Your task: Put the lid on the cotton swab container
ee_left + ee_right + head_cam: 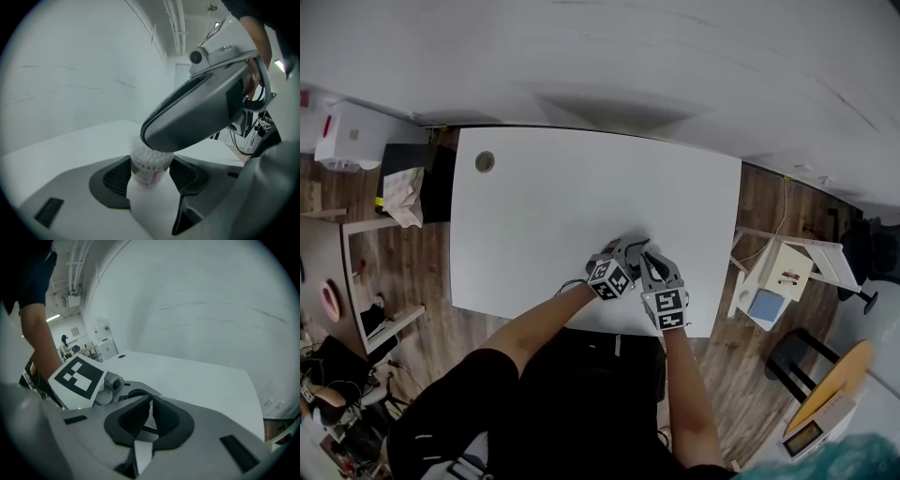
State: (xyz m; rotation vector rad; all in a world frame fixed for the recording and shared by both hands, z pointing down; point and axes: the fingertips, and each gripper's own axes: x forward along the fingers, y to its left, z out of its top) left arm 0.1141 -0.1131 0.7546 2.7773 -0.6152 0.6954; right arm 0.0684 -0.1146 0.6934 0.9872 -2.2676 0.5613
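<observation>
My left gripper clamps the container between wide-set jaws. My right gripper hangs just above it, jaws nearly together on the thin lid. Both bare forearms reach forward, close together.

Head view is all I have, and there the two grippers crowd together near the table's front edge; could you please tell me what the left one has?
Observer: The left gripper has the cotton swab container between its jaws, which close on it from either side.
Operator: Thank you. What can you see at the top of it?
Observer: The swab heads show packed at the top, and the right gripper hangs directly over them.
Operator: Does that one carry anything?
Observer: Its jaws stand nearly together on a thin pale edge, apparently the lid, held edge-on.
</observation>
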